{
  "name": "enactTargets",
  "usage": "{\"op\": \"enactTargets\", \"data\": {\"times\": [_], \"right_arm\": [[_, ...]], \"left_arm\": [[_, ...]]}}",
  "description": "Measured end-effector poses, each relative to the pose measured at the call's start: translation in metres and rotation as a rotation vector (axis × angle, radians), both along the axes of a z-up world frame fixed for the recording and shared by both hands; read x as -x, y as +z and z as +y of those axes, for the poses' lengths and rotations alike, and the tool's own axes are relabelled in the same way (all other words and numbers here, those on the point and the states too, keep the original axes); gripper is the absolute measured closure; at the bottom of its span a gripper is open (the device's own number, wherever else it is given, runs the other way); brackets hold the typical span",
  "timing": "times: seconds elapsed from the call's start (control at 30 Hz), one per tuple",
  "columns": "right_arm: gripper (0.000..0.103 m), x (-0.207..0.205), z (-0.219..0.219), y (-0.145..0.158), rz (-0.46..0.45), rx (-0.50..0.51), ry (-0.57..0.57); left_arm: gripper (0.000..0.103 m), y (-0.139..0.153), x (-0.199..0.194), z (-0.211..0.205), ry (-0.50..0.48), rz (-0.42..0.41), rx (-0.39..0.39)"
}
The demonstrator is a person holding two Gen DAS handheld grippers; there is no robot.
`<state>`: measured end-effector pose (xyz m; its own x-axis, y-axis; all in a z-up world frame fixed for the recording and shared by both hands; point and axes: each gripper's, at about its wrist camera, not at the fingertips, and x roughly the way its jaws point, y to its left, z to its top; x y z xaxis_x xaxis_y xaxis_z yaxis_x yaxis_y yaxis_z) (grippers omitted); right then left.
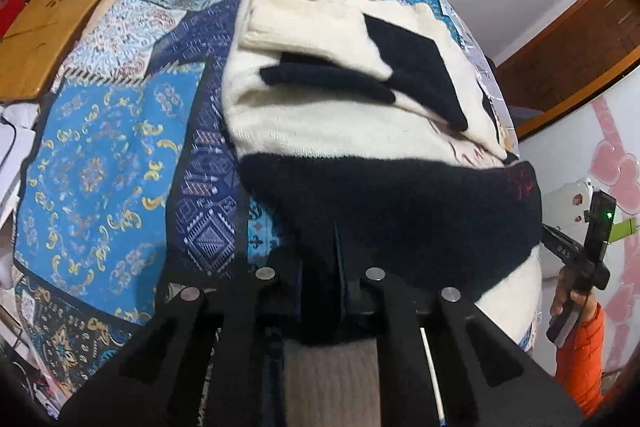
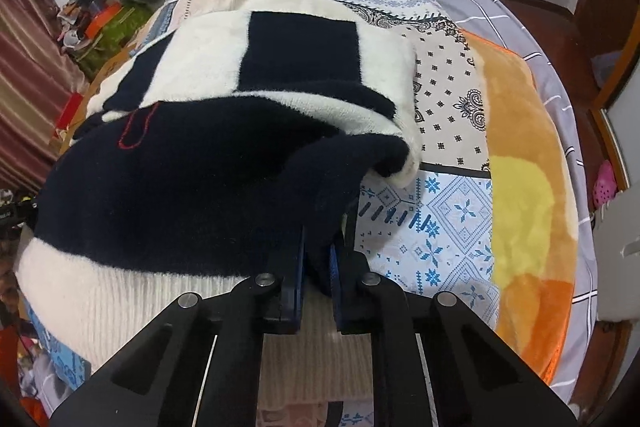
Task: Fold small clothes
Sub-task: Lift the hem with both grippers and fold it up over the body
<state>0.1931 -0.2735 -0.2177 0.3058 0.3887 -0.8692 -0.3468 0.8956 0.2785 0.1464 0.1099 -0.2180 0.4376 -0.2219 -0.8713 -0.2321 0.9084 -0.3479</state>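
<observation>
A cream-and-navy knit sweater (image 1: 340,99) lies partly folded on a bed, its sleeves laid across its body, and its lower part with the broad navy band is lifted toward both cameras. In the right wrist view the sweater (image 2: 192,155) shows a small red stitched outline on the navy band, with a ribbed cream hem hanging below it.

The left gripper (image 1: 336,259) has its fingers closed tight on the navy band near the hem; the two fingers meet with only a thin seam between them and the fabric bulges over them. The right gripper (image 2: 318,259) pinches a bunched fold of navy knit between its blue-padded fingers (image 2: 296,267), with cloth filling the narrow gap. In the left wrist view, the handle of the right gripper shows at the right edge, held by a hand (image 1: 568,303) with an orange sleeve.

Under the sweater lies a patchwork bedspread (image 1: 100,167) in blue, white and beige prints. In the right wrist view an orange-and-yellow plush blanket (image 2: 520,147) lies on the bed just to the right of the bedspread, over a grey checked sheet (image 2: 500,7). A cardboard box (image 1: 52,27) sits at the bed's far left in the left wrist view.
</observation>
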Motion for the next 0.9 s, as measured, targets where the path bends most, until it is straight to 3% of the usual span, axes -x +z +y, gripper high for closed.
{"op": "enactTargets", "data": {"times": [0.2, 0.53, 0.73, 0.9], "right_arm": [[0.095, 0.0, 0.001, 0.027, -0.07, -0.038, 0.016], [0.095, -0.027, 0.01, 0.064, -0.176, -0.082, -0.009], [0.095, -0.051, 0.012, 0.064, -0.206, -0.083, -0.06], [0.095, -0.07, 0.015, 0.045, -0.185, -0.049, -0.084]], "left_arm": [[0.092, 0.026, -0.015, 0.001, 0.003, -0.061, -0.098], [0.093, 0.077, -0.063, 0.007, 0.03, -0.192, -0.164], [0.093, 0.064, -0.104, 0.017, 0.053, -0.162, -0.186], [0.093, 0.031, -0.129, 0.027, 0.076, -0.081, -0.195]]}}
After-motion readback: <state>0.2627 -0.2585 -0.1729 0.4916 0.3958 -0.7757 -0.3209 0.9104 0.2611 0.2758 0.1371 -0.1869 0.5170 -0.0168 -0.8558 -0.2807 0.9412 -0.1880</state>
